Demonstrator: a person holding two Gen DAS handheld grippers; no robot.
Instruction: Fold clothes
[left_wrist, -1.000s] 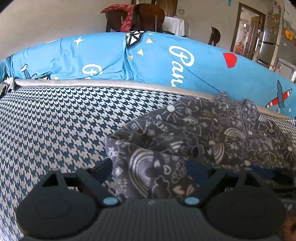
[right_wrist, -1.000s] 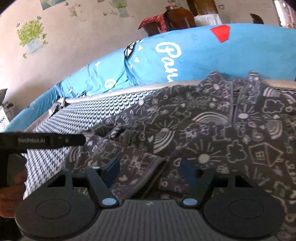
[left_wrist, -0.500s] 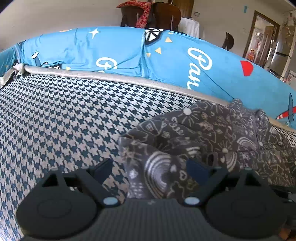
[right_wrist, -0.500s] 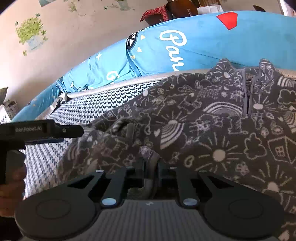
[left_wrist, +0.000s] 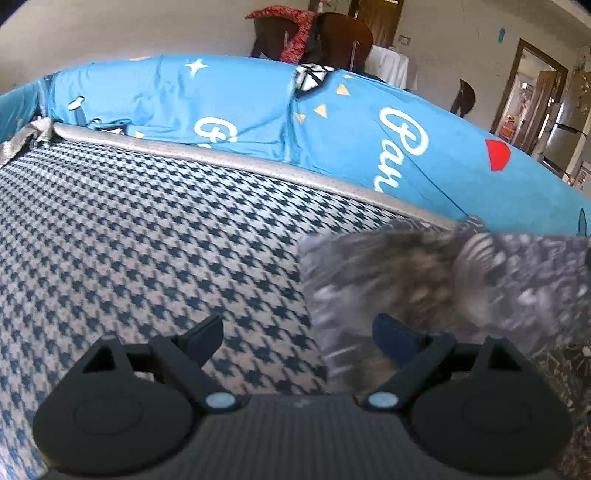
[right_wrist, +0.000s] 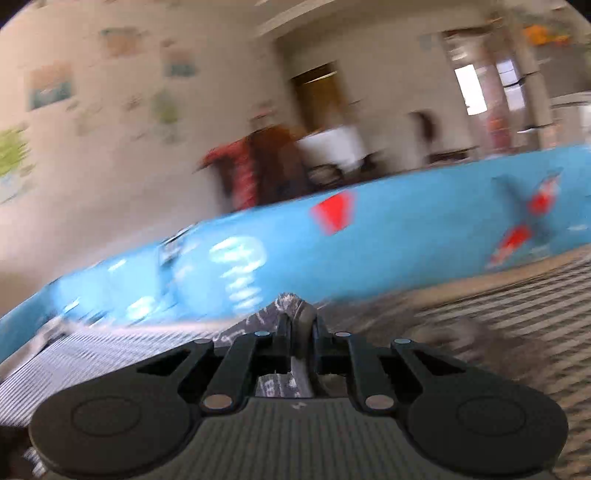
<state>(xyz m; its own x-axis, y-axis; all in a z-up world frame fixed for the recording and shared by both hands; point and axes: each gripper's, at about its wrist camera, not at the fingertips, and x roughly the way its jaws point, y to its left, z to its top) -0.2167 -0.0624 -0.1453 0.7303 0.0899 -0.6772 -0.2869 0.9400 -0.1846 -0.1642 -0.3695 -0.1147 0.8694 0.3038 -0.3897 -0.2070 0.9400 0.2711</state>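
While the left gripper (left_wrist: 297, 328) holds its jaws wide apart over the houndstooth cushion (left_wrist: 147, 229), the grey patterned garment (left_wrist: 461, 288) lies right of them, blurred. Seen from the right gripper (right_wrist: 297, 334), jaws clamp a fold, probably its edge.

Cloth all round, matt plastic tools.
Garment (left_wrist: 517, 280): soft printed grey cloth. Mattress (left_wrist: 147, 229): woven houndstooth fabric, silvery piped edge. Blue cushion (left_wrist: 258, 110): smooth cotton. Left tongs (left_wrist: 299, 332): matt black plastic, ribbed body.
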